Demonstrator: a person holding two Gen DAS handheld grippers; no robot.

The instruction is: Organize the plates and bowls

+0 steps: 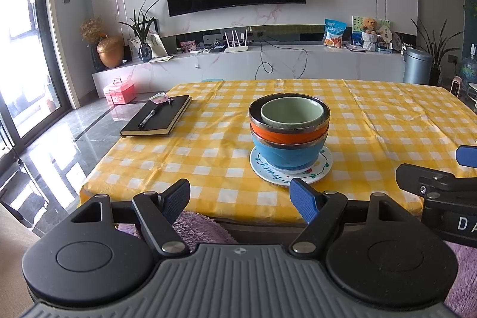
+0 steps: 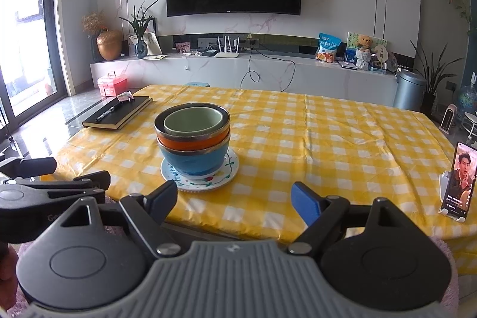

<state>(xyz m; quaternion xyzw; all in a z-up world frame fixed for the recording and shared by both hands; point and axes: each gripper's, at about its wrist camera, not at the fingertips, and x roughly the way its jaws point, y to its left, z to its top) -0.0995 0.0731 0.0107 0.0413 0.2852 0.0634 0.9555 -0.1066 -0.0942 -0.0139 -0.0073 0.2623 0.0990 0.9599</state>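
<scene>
1. Bowls are seen stacked near the middle of the desk (image 1: 387,115): a green bowl (image 1: 292,111) is nested inside an orange bowl (image 1: 286,136), which is nested in a blue bowl (image 1: 283,155) at the bottom.
2. Stack is set on a white plate (image 1: 319,170) w/ a painted vine border and blue lettering; plate lies flat on the yellow-and-white checked cloth, not far from the near edge of the desk.
3. Left gripper (image 1: 241,200) is held in front of the near desk edge, jaws spread wide, nothing between them. Its blue pad is seen just below the plate rim in the left wrist view; contact w/ the plate cannot be told, but no grasp is shown.
4. Right gripper (image 2: 235,200) is likewise released, jaws wide apart, empty, held at the near edge, to the right of the stack.
5. Each gripper is partly visible in the other's view, so they are side by side.
6. Black notebook (image 1: 158,116) w/ a pen (image 1: 149,116) on top is laid at the far left corner of the desk, well apart from the bowls.
7. Phone (image 2: 460,178) on a small stand is placed upright at the right side of the desk, screen lit.
</scene>
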